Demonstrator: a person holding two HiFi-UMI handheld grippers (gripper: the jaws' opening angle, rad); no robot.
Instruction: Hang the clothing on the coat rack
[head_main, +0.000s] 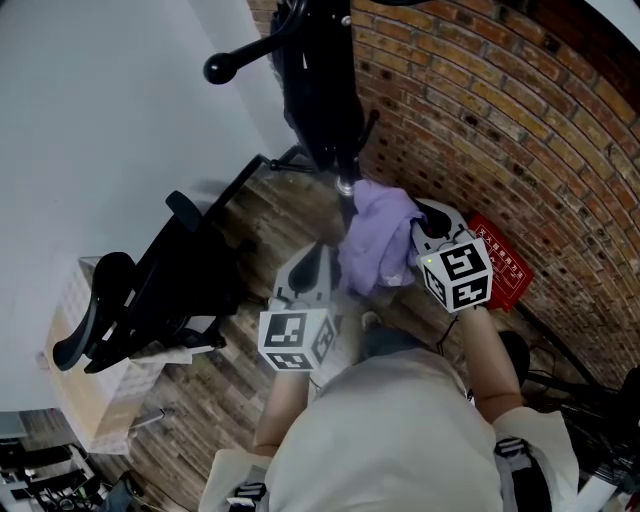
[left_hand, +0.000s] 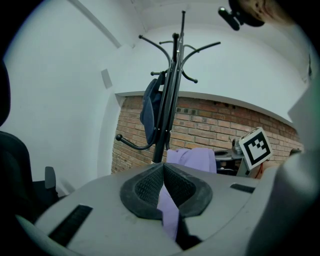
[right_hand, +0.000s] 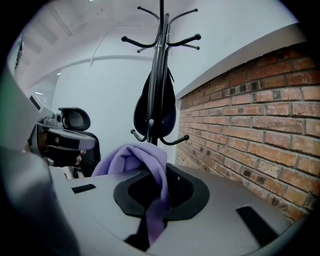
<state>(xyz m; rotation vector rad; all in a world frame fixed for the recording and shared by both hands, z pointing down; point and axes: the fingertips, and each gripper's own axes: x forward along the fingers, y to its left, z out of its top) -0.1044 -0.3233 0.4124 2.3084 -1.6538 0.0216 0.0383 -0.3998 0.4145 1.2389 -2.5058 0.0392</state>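
A lilac garment (head_main: 377, 235) hangs bunched between my two grippers, just in front of the black coat rack (head_main: 322, 90). My left gripper (head_main: 318, 268) is shut on one edge of the lilac garment (left_hand: 172, 210), which runs down between its pads. My right gripper (head_main: 420, 232) is shut on another fold of the lilac garment (right_hand: 150, 165). The coat rack's pole (left_hand: 167, 115) rises ahead with curved hooks at its top and a dark garment (left_hand: 150, 110) hanging on it. From the right gripper view the coat rack (right_hand: 159, 75) stands straight ahead with that dark garment (right_hand: 155, 112).
A brick wall (head_main: 500, 110) runs along the right, and a white wall (head_main: 90, 120) along the left. A black office chair (head_main: 150, 290) stands to the left on the wooden floor. A red box (head_main: 505, 265) lies by the brick wall.
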